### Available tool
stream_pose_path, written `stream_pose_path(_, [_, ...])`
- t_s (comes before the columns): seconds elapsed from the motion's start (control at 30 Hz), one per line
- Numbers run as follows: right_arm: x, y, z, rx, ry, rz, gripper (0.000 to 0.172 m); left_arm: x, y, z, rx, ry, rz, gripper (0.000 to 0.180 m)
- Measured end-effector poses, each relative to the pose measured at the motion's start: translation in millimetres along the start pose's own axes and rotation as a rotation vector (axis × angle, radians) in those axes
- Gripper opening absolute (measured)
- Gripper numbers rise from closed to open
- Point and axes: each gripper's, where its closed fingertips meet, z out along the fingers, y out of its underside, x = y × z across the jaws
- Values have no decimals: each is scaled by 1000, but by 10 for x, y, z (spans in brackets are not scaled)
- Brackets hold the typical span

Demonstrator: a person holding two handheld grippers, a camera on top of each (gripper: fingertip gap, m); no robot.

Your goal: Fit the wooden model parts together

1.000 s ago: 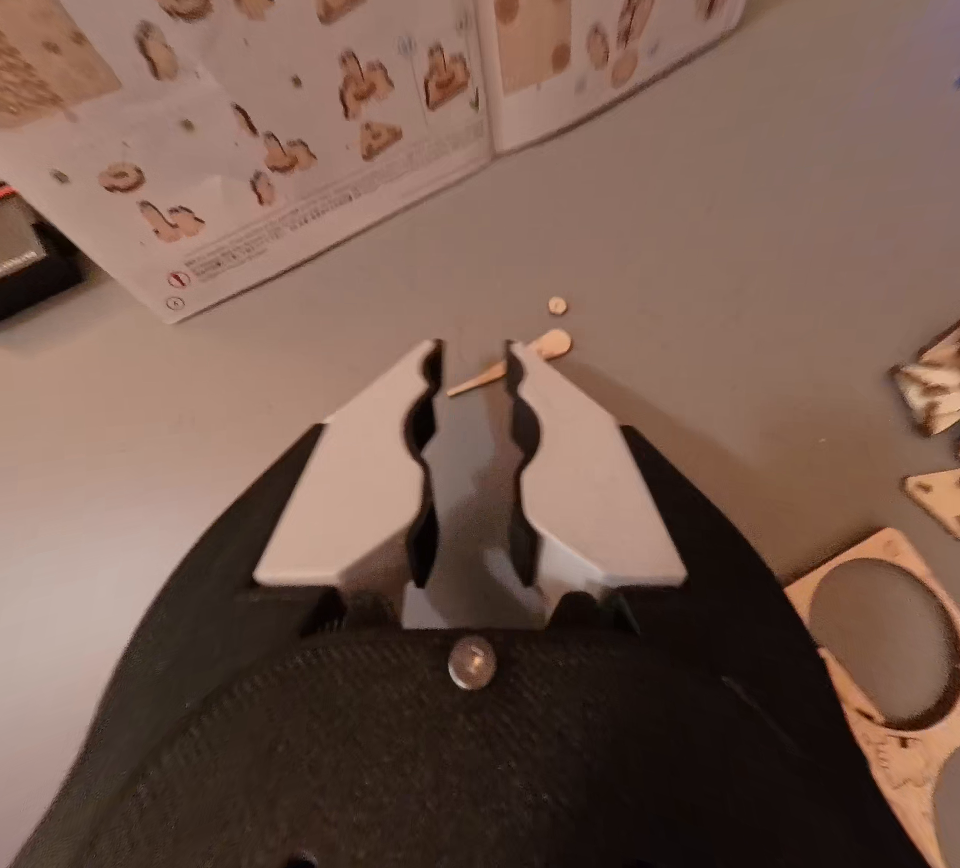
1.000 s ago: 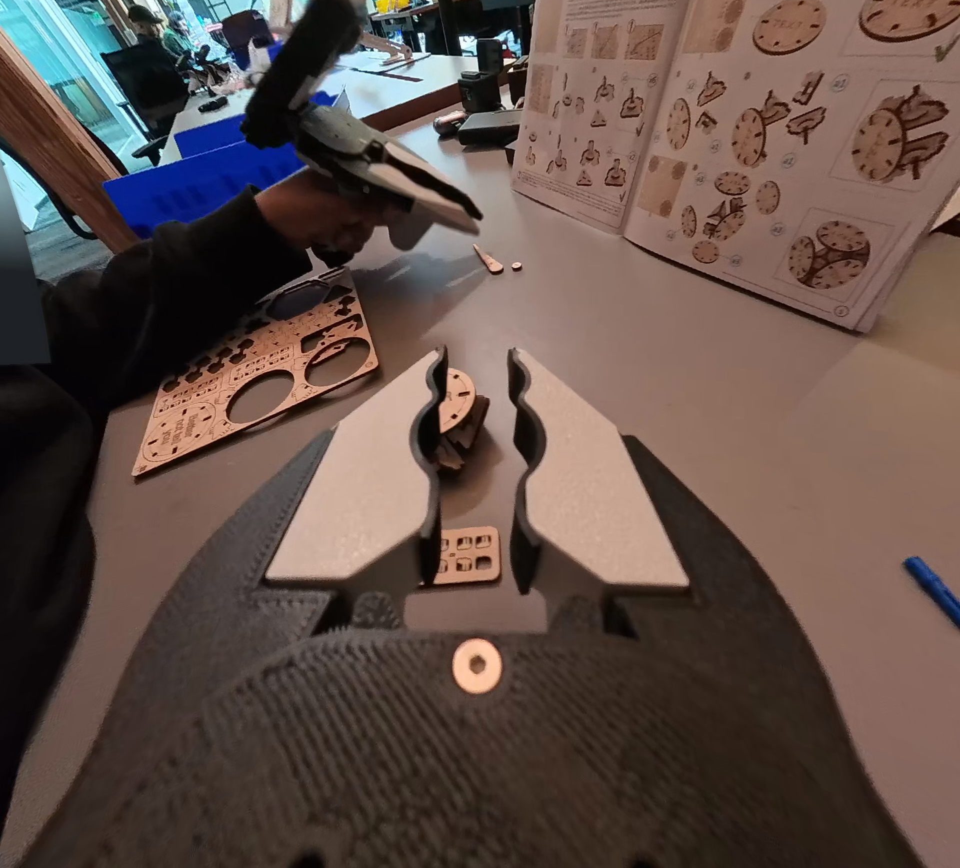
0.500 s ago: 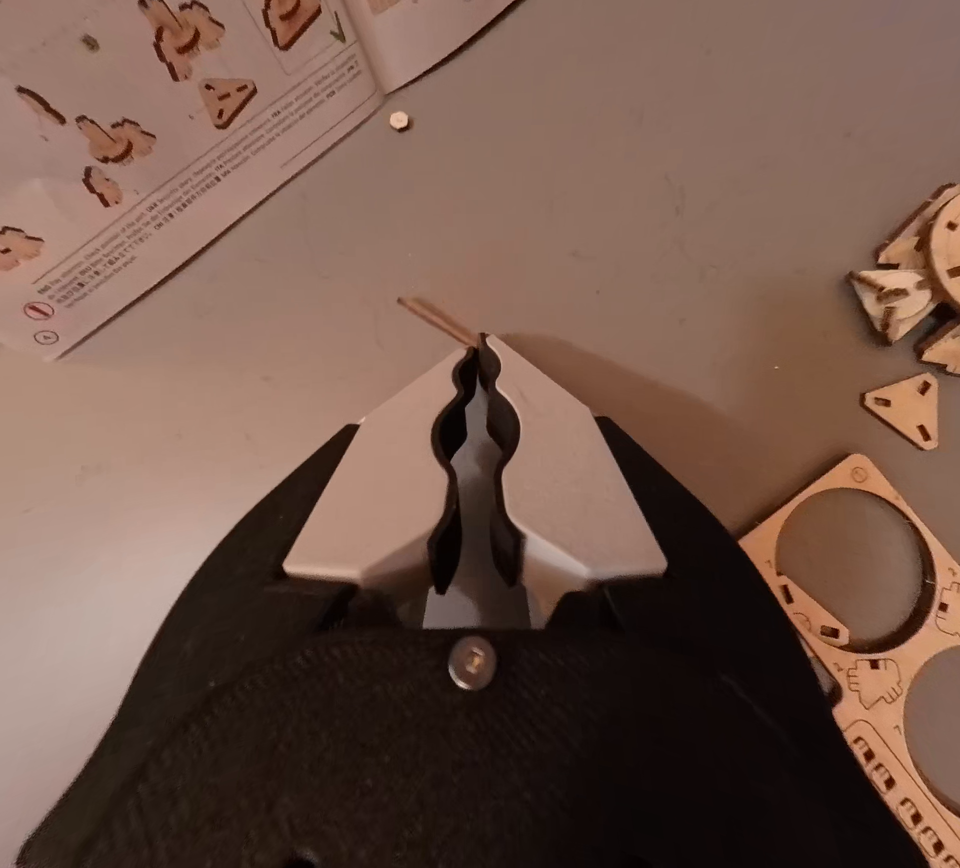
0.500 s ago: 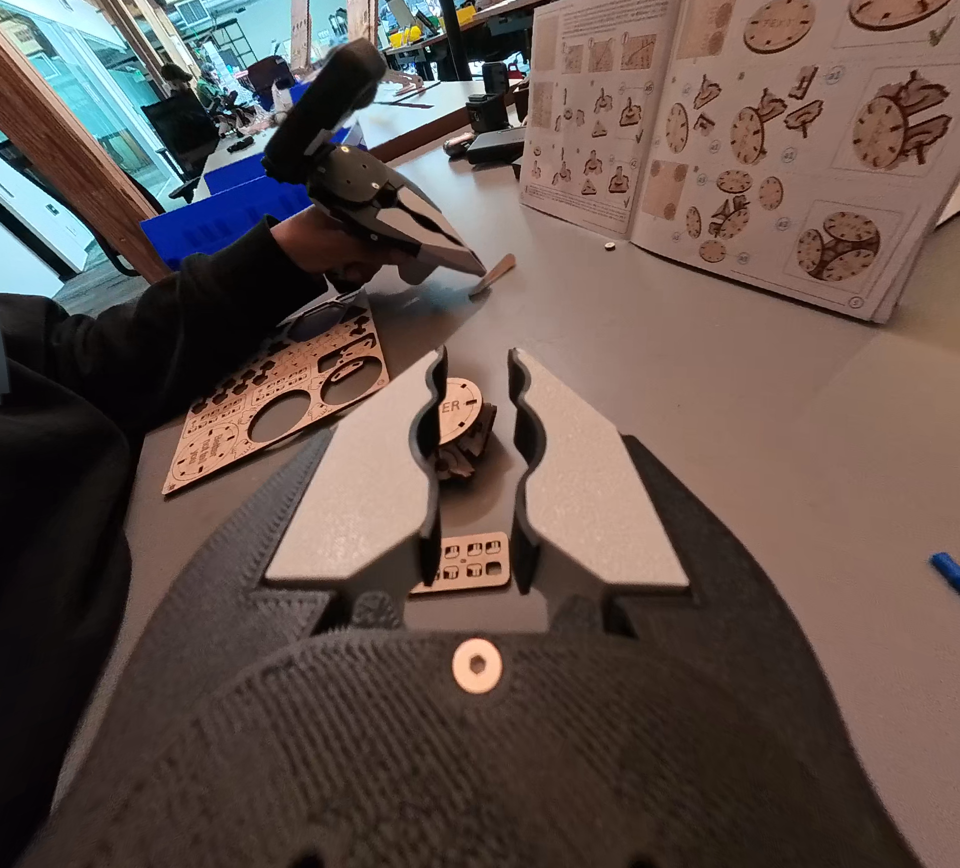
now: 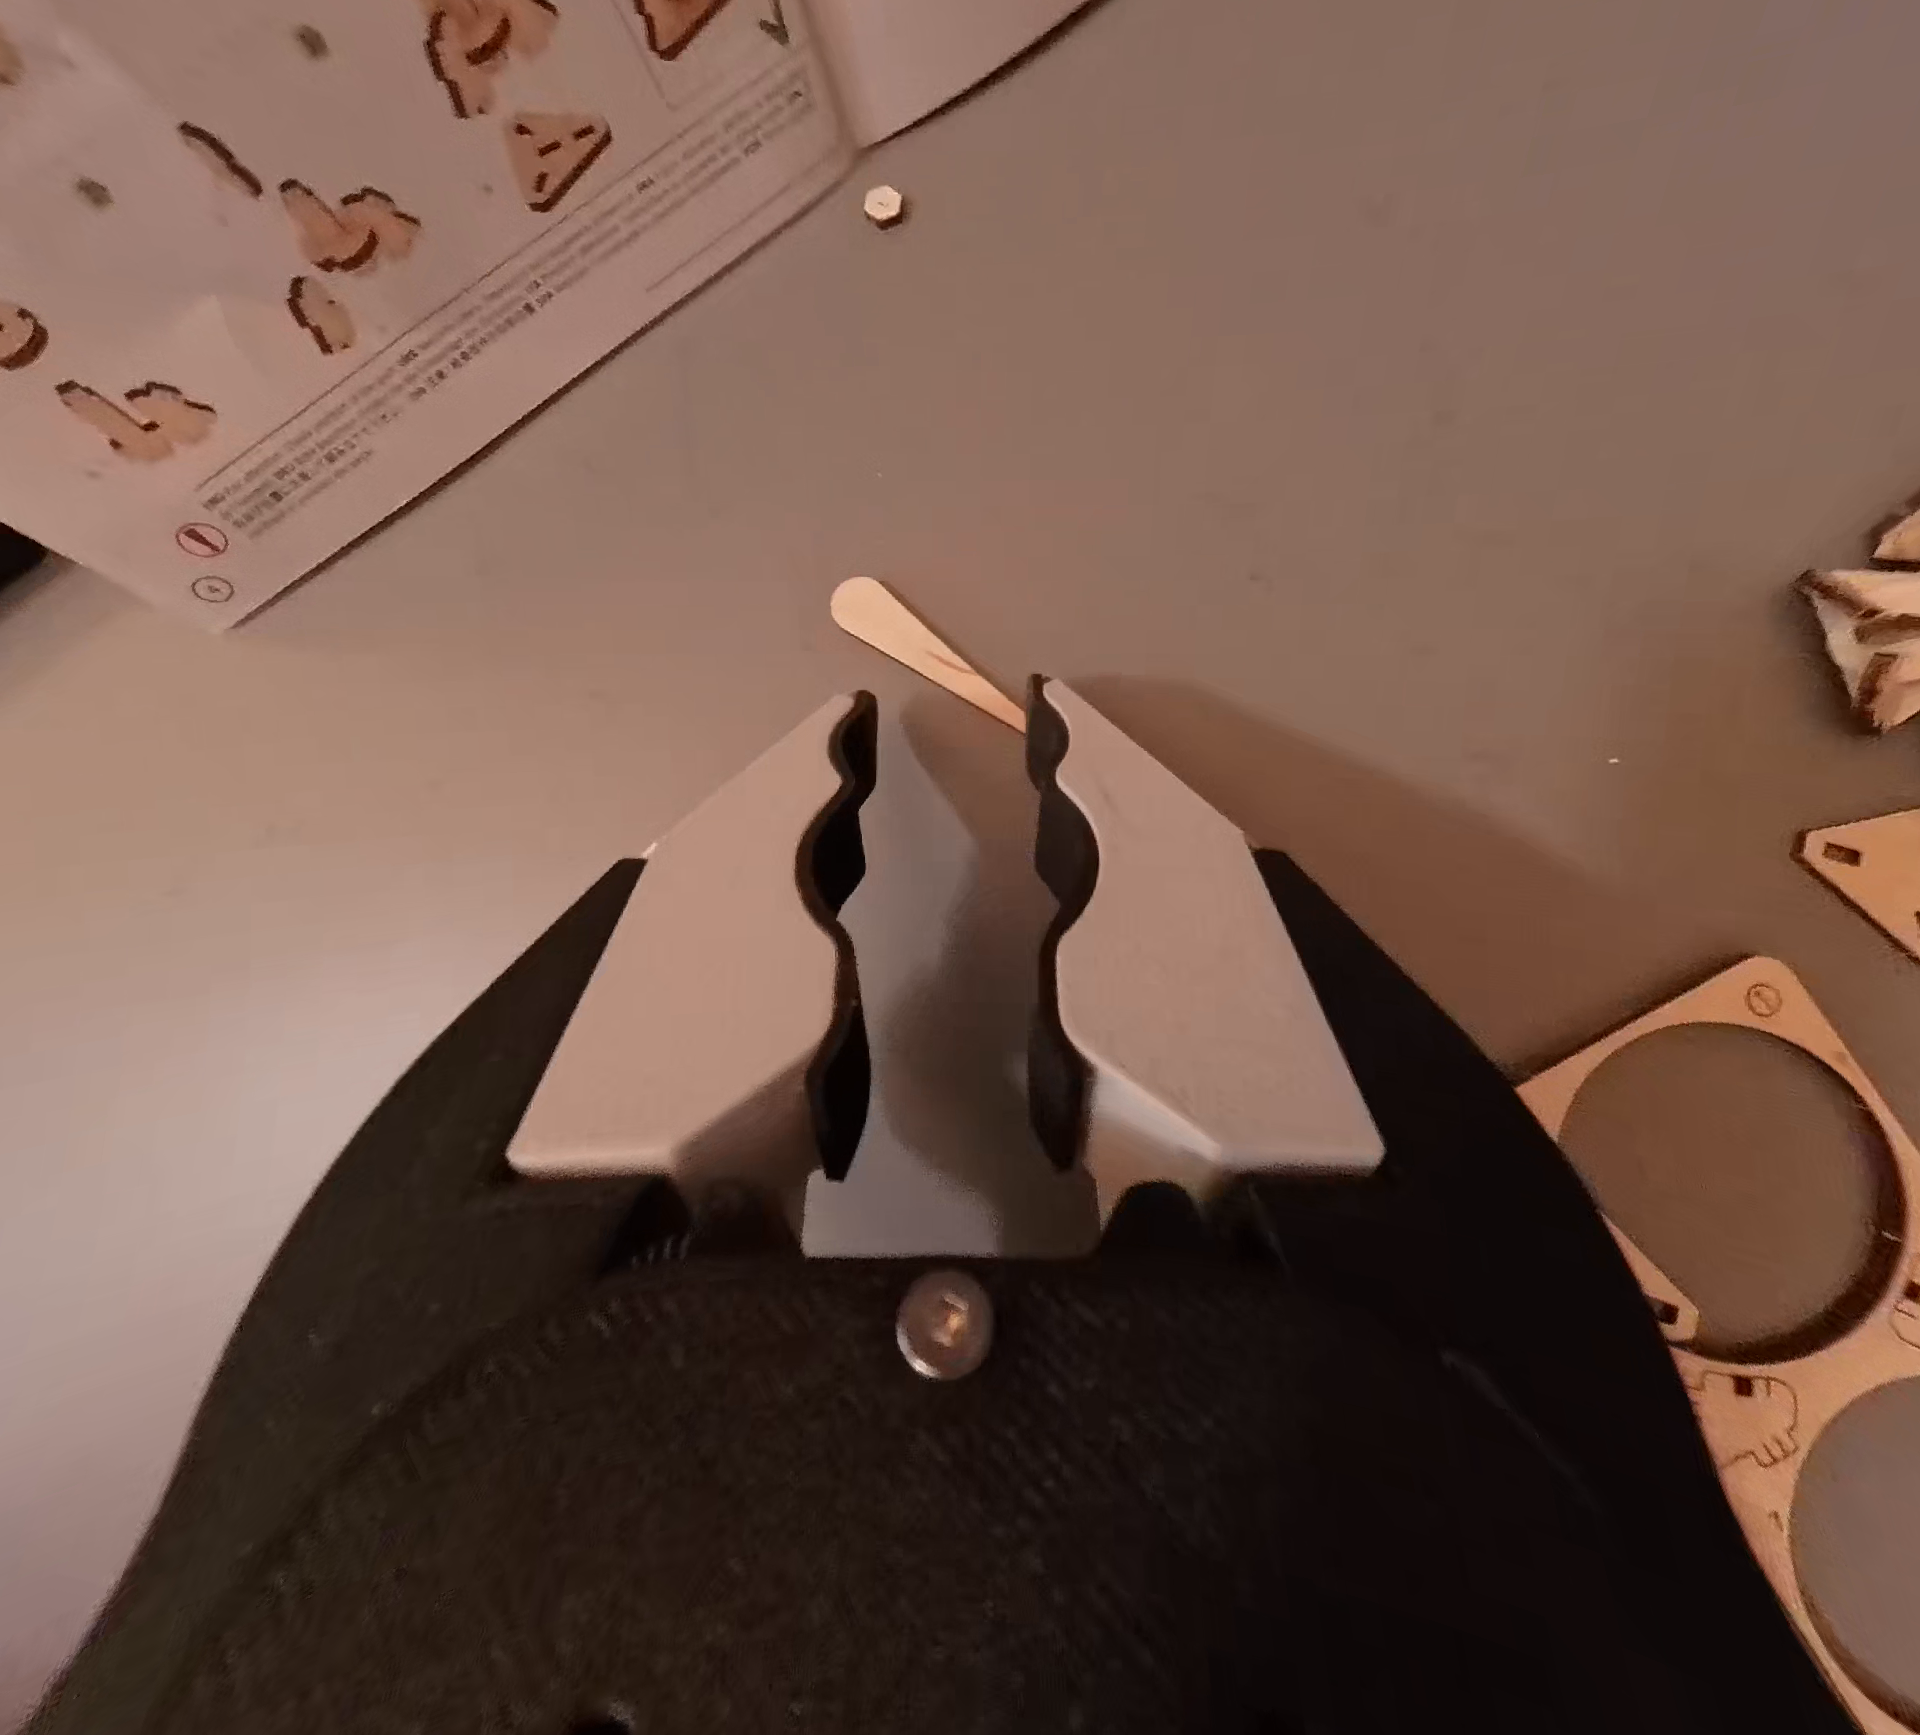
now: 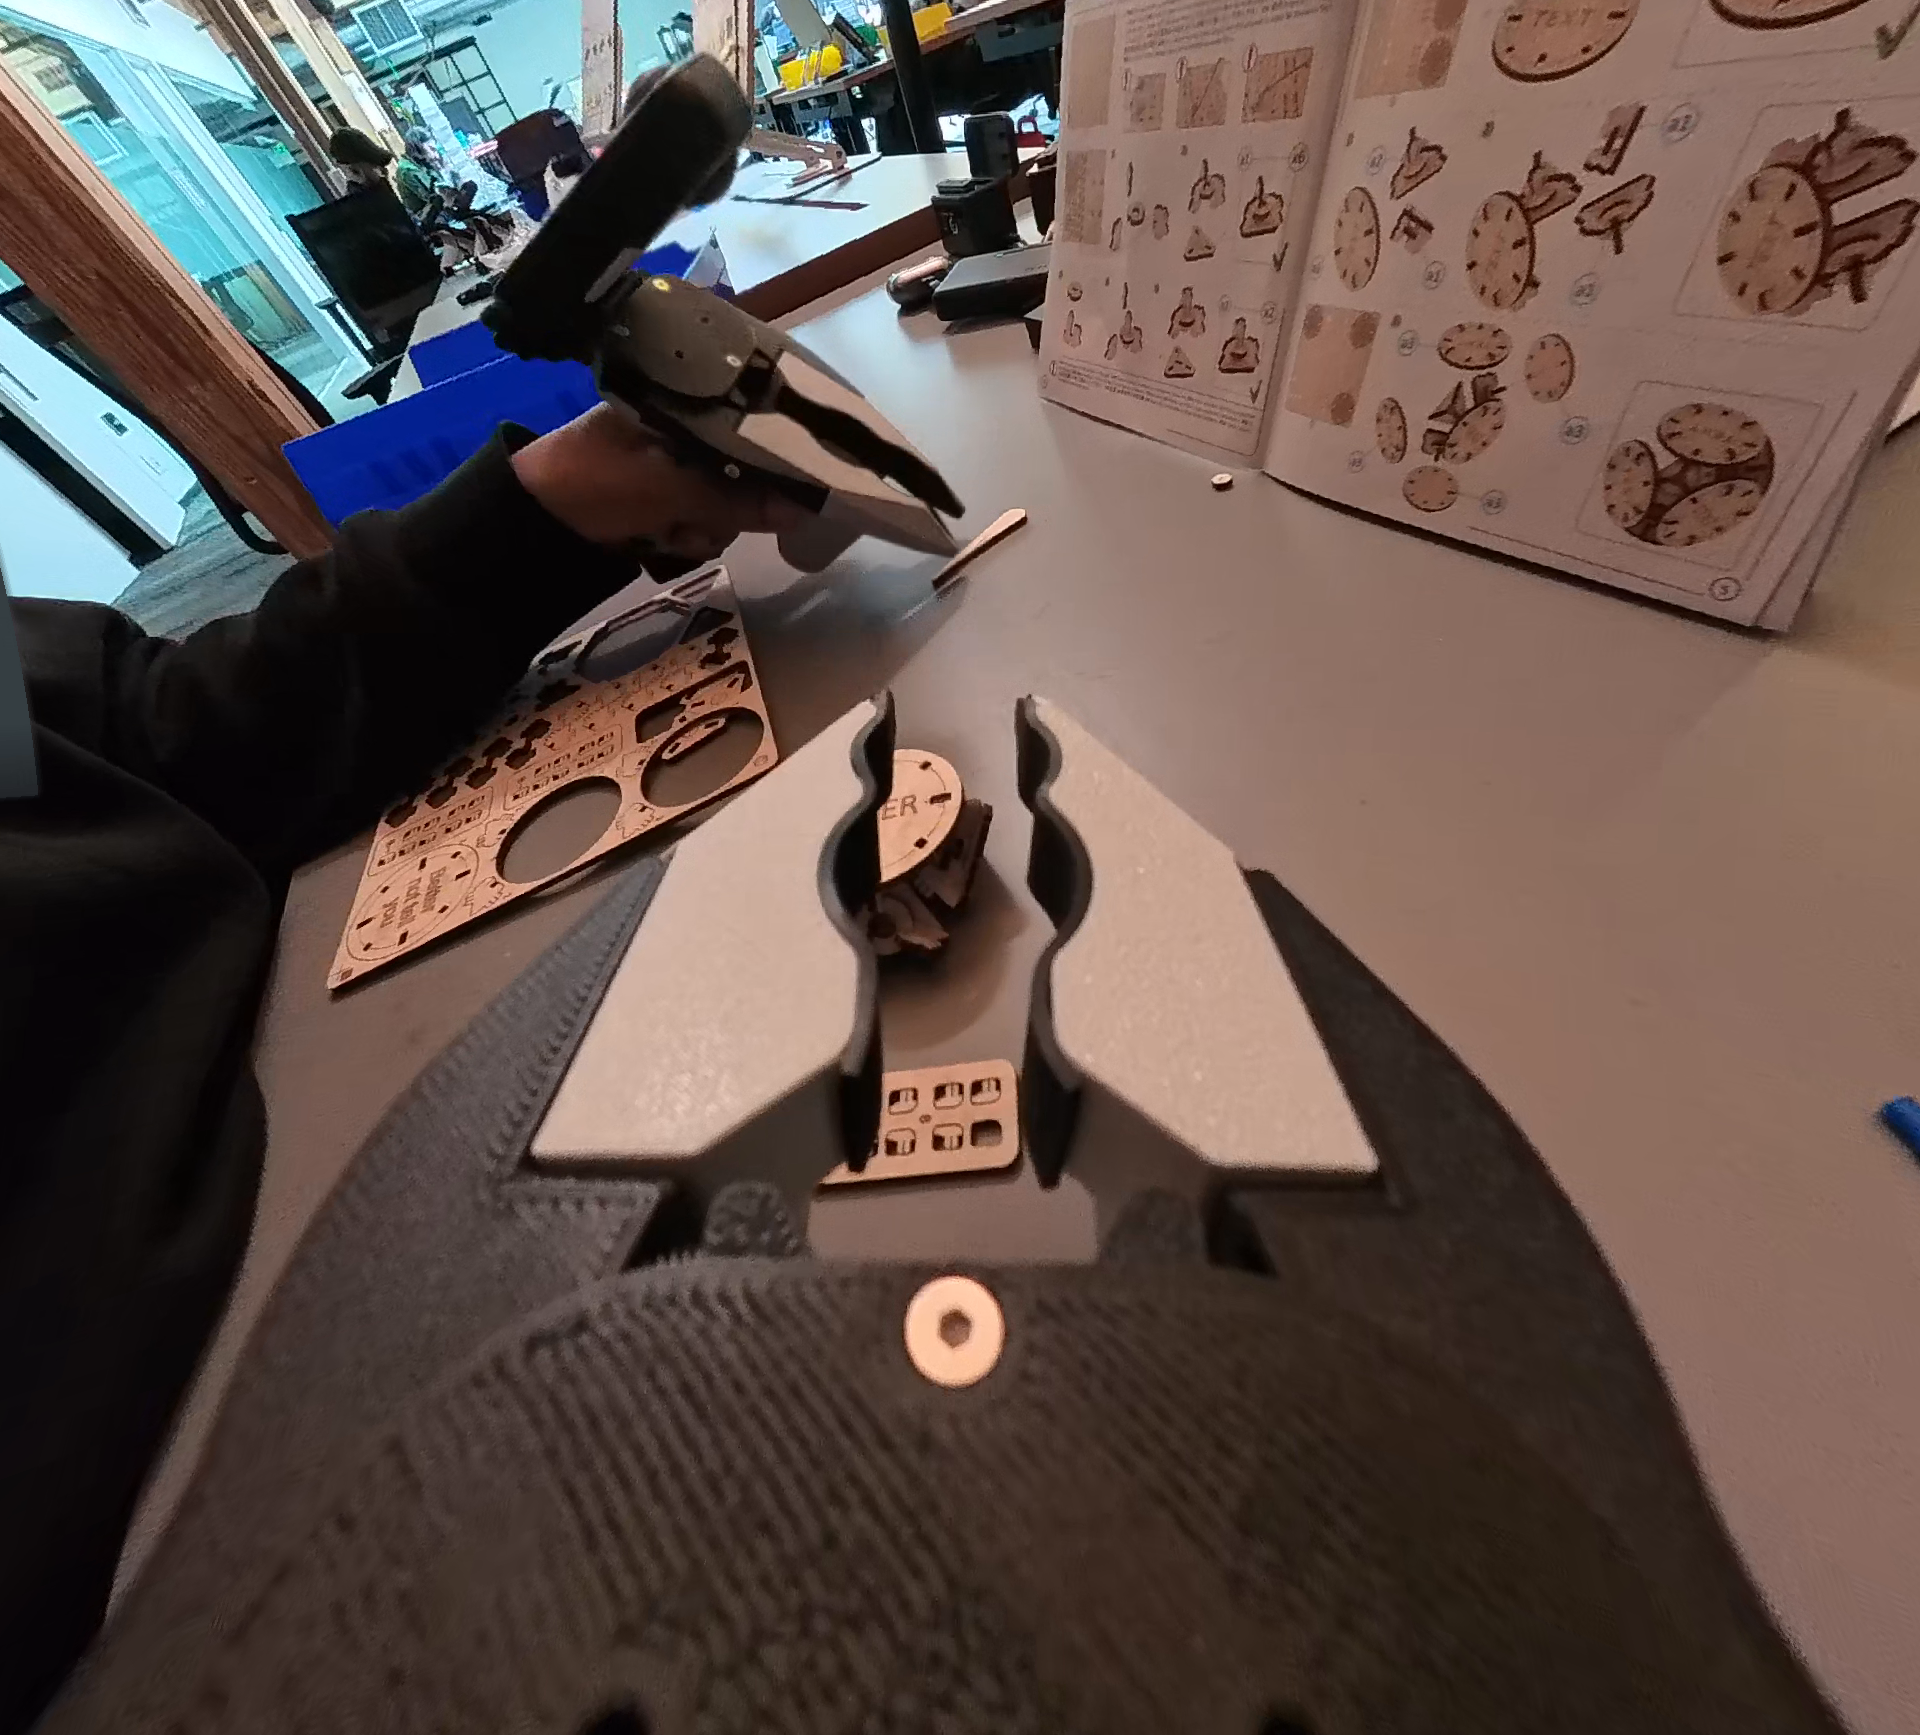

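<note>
Wooden stick [image 5: 914, 646] beside open left gripper [image 5: 951, 714], rounded end up-left

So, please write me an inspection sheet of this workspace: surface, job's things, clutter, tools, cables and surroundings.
Surface: grey table, matte, dry.
Job's things: open instruction booklet; punched wooden sheet; small wooden stick; round wooden assembly; small slotted wooden plate.
Clutter: tiny wooden disc; loose triangular wooden pieces; blue pen tip.
Tools: left tool open, its right fingertip at the stick's narrow end; right tool open above the round assembly.
Cables: nothing seen.
Surroundings: other work tables, blue bins, wooden beam, glass walls.
</note>
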Motion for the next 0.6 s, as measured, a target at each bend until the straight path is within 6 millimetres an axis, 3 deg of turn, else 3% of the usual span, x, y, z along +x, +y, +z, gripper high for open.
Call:
stream_pose_path(0.13, [8, 17, 9, -5, 0, 4, 22, 38, 57, 50, -46, -46, 55, 31])
stream_pose_path(0.23, [8, 20, 12, -7, -1, 5, 22, 95, 61, 55, -50, -12, 51, 5])
stream_pose_path(0.4, [7, 19, 10, -7, -1, 3, 21, 118, 28, 44, -29, 21, 39, 1])
stream_pose_path(0.53, [1, -3, -3, 2, -1, 1, 21, 205, -189, -68, 97, 69, 41, 1])
stream_pose_path(0.6, [-7, -15, -8, 7, -4, 0, 21, 341, -322, -154, 179, 135, 64, 1])
